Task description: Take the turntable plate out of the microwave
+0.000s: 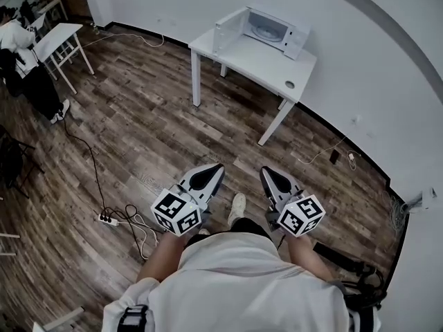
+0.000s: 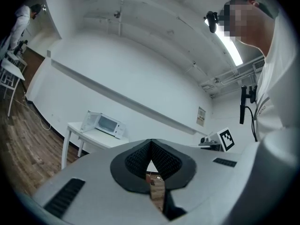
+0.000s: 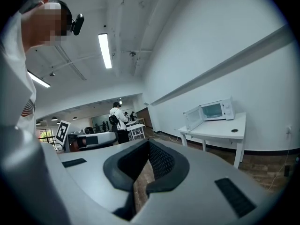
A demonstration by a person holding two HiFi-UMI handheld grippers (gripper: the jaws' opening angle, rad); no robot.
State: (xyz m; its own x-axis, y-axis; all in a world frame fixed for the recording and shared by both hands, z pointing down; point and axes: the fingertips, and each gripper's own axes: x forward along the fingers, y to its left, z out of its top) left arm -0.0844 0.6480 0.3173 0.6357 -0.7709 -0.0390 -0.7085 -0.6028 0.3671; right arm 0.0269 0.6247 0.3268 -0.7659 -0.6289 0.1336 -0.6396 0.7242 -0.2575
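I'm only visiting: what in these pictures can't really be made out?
- The turntable plate: in every view the microwave stands far off, and its inside is too small to read.
- The round spot on the table: head view, too small to identify.
- The person at far left: head view, cut by the edge.

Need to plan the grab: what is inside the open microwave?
A pale round turntable plate lies in the microwave cavity; anything under it is covered.

white table [image 1: 257,62] bears open microwave [image 1: 268,29]
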